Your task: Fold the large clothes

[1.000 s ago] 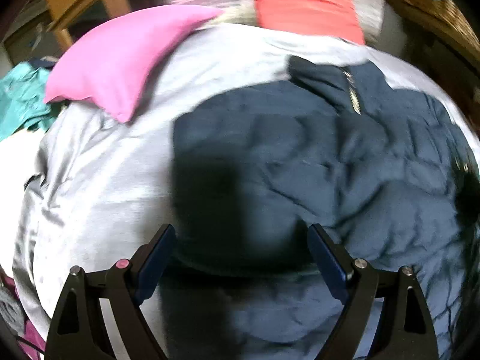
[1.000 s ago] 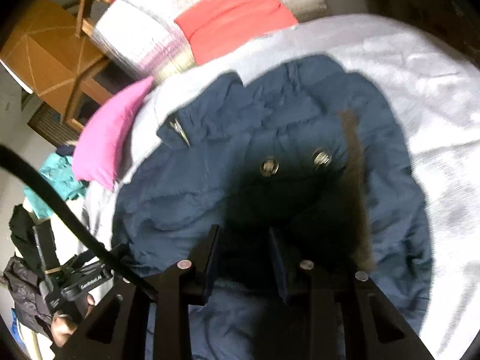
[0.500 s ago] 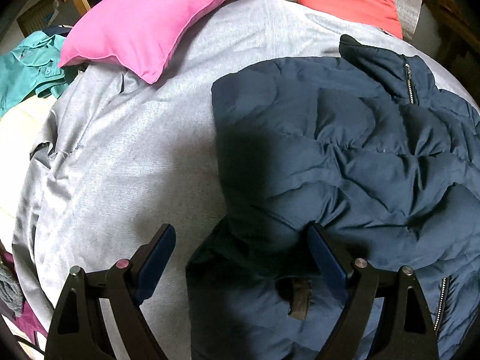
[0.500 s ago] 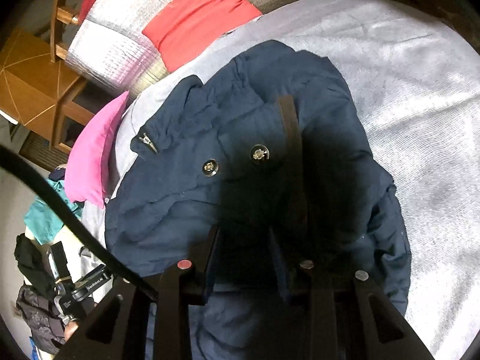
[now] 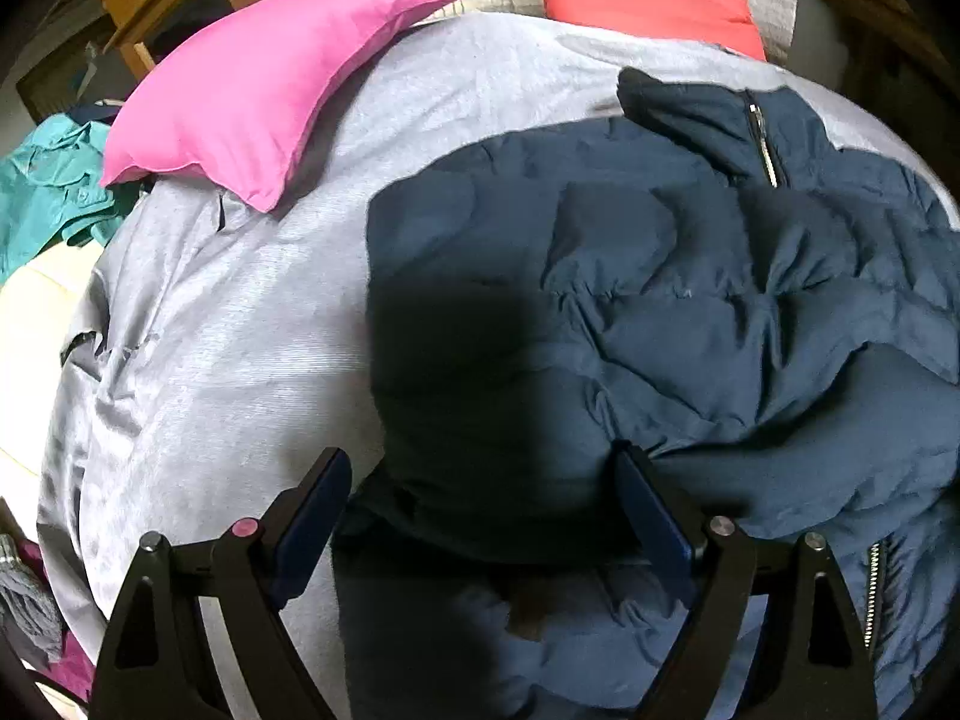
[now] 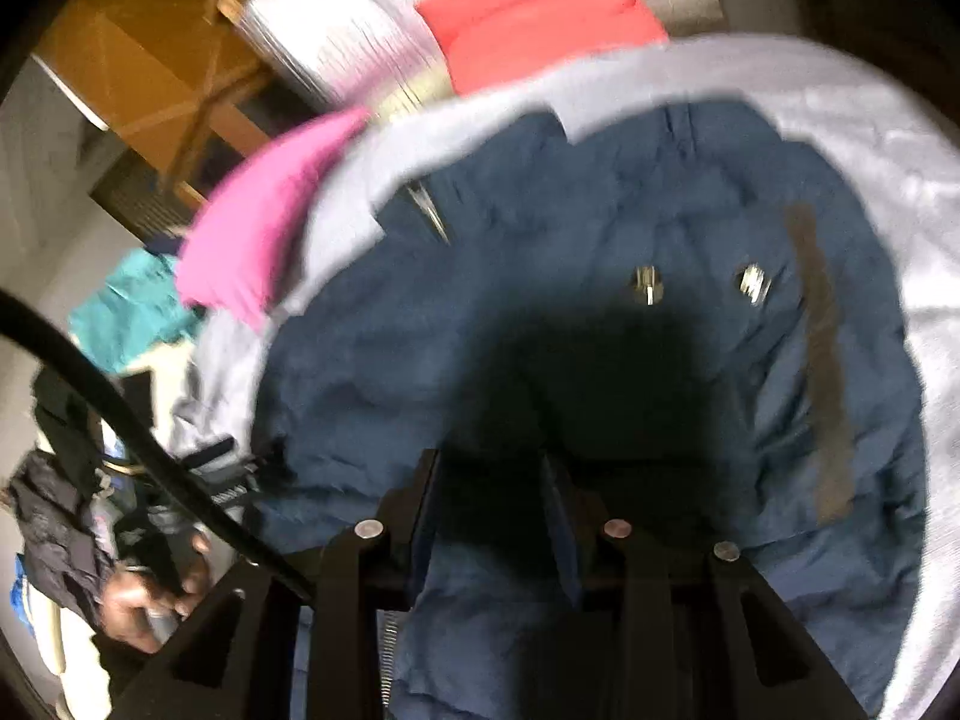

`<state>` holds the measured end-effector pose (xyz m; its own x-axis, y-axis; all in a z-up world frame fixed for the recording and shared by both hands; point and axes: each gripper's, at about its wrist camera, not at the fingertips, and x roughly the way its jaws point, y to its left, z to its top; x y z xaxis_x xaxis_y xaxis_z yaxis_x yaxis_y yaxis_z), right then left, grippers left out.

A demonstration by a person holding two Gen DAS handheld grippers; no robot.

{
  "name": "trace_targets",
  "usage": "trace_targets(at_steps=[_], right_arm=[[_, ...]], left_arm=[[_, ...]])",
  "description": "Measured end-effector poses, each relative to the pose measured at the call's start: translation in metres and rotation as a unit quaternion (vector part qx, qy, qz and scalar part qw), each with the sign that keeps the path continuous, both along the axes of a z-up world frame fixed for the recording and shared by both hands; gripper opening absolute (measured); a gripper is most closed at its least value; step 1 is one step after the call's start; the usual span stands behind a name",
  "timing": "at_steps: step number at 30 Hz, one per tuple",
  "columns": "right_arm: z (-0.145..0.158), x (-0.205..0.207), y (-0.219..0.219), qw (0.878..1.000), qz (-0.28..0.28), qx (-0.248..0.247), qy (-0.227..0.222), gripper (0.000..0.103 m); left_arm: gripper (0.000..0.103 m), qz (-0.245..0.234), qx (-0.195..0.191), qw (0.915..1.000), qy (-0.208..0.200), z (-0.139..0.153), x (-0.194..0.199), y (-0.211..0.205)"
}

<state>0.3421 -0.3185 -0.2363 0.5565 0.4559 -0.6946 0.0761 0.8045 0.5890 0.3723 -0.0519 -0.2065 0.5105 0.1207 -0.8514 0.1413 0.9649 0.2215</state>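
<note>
A navy quilted jacket (image 5: 690, 324) lies crumpled on a grey bedspread (image 5: 240, 330), near a pink pillow (image 5: 264, 102). The left gripper (image 5: 480, 486) hovers at a puffy fold, jaws spread wide. The right gripper (image 6: 492, 480) has jaws partly closed; whether they pinch cloth cannot be told. The jacket looks soft, light, bulky and slippery; hem, collar or zipper edge seem the best holds.

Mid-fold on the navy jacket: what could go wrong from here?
1. The puffy navy jacket is already bunched; the left gripper, jaws wide over the thick fold, may grab several layers.
2. Whether the right gripper holds fabric is lost in shadow; a weak grip could slip.
3. The pink pillow sits nearby and may be nudged.
</note>
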Motion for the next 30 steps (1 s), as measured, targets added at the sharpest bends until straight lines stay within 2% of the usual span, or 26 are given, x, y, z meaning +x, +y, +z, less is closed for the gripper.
trace_targets(at_steps=[6, 9, 12, 14, 16, 19, 22, 23, 27, 30], right_arm=[[0.005, -0.003, -0.009, 0.999, -0.006, 0.035, -0.010, 0.037], [0.014, -0.006, 0.000, 0.998, 0.011, 0.056, -0.033, 0.037], [0.018, -0.003, 0.014, 0.997, 0.025, 0.065, -0.044, 0.037], [0.008, 0.003, 0.021, 0.998, 0.021, 0.046, -0.026, 0.037], [-0.003, 0.008, 0.022, 0.998, 0.020, 0.054, -0.009, 0.037], [-0.001, 0.009, 0.019, 0.997, 0.020, 0.068, -0.007, 0.037], [0.008, 0.001, 0.015, 0.998, 0.017, 0.056, -0.013, 0.038], [0.010, -0.002, 0.013, 0.998, 0.014, 0.054, -0.015, 0.040], [0.023, -0.020, 0.000, 0.999, -0.011, 0.029, -0.034, 0.058], [0.025, -0.036, -0.011, 0.998, -0.032, 0.031, -0.037, 0.059]], left_arm=[[0.089, -0.001, -0.023, 0.9997, -0.009, 0.012, -0.001, 0.006], [0.089, -0.024, -0.053, 0.9980, -0.027, 0.023, -0.011, 0.000], [0.089, -0.053, -0.064, 0.9958, -0.037, 0.027, -0.020, -0.016], [0.089, -0.069, -0.049, 0.9959, -0.033, 0.020, -0.020, -0.029], [0.090, -0.068, -0.016, 0.9974, -0.019, 0.004, -0.015, -0.037], [0.090, -0.062, -0.015, 0.9979, -0.013, 0.000, -0.011, -0.037], [0.090, -0.060, -0.015, 0.9979, -0.018, 0.004, -0.014, -0.035], [0.090, -0.059, -0.011, 0.9980, -0.020, 0.005, -0.017, -0.035], [0.090, -0.063, 0.005, 0.9974, -0.035, 0.012, -0.028, -0.039], [0.090, -0.070, 0.021, 0.9956, -0.059, 0.018, -0.051, -0.041]])
